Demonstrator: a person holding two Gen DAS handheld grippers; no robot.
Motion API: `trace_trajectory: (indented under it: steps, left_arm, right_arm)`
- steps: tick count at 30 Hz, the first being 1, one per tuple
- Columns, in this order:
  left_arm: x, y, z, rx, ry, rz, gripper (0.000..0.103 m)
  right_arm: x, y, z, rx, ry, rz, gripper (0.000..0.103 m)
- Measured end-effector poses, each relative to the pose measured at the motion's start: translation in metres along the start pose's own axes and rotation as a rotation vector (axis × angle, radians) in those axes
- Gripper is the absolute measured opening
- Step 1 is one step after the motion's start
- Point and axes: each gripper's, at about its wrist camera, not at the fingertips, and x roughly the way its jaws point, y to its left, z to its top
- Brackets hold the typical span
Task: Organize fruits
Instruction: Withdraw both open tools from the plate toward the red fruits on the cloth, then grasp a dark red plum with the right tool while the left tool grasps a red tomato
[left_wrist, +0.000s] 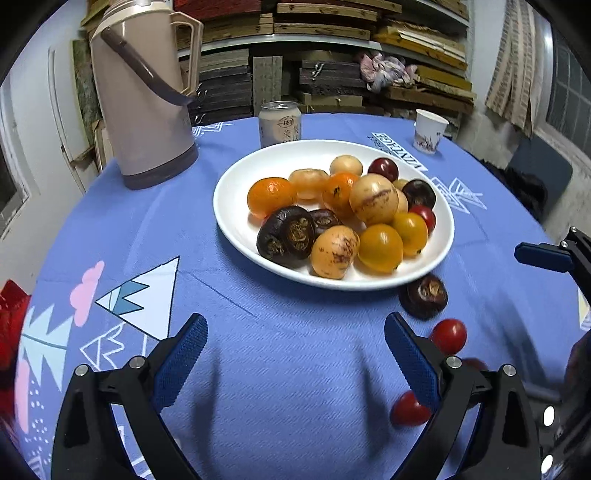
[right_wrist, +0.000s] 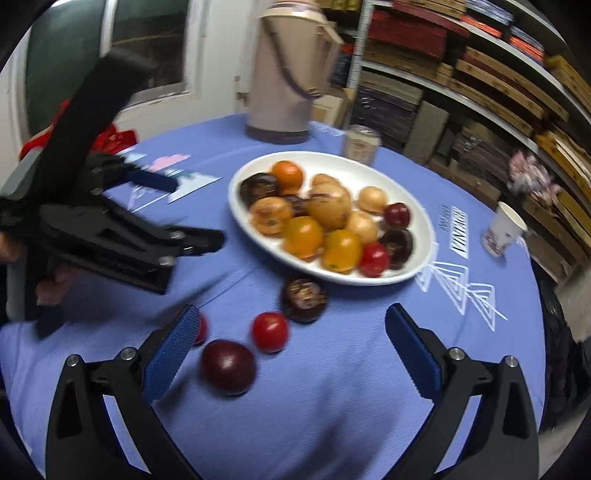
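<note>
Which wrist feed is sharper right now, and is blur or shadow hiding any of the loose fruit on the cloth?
Left wrist view: sharp, the white plate crisp, soft finger shadows on the tablecloth, one red tomato partly behind a finger. Right wrist view: motion-smeared, the dark plum and red tomato soft-edged but readable. Both views bend straight lines at the edges.

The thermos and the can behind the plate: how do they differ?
The thermos is far taller and wider than the can. The thermos is beige with a dark base band, a side handle and a carrying strap; the can is pale with printed characters and has none of those. The thermos stands off to the plate's side, the can right behind its rim. Both stand upright on the blue tablecloth.
</note>
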Motion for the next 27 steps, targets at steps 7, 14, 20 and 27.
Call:
trace_trajectory:
  steps: [7, 14, 20, 27]
  left_arm:
    - [0.004, 0.005, -0.002, -0.017, 0.033, -0.001, 0.097]
    - [0.009, 0.006, -0.005, -0.016, 0.054, 0.02, 0.097]
    - [0.008, 0.003, -0.006, 0.004, 0.05, 0.011, 0.097]
    - [0.008, 0.003, -0.007, 0.006, 0.056, -0.001, 0.097]
  right_arm:
    - [-0.004, 0.023, -0.007, -0.088, 0.017, 0.028, 0.098]
    - [0.001, 0.031, -0.014, -0.109, 0.051, 0.047, 0.098]
    - [0.008, 0.03, -0.016, -0.09, 0.089, 0.085, 0.06]
    - [0.023, 0.031, -0.022, -0.079, 0.153, 0.126, 0.048]
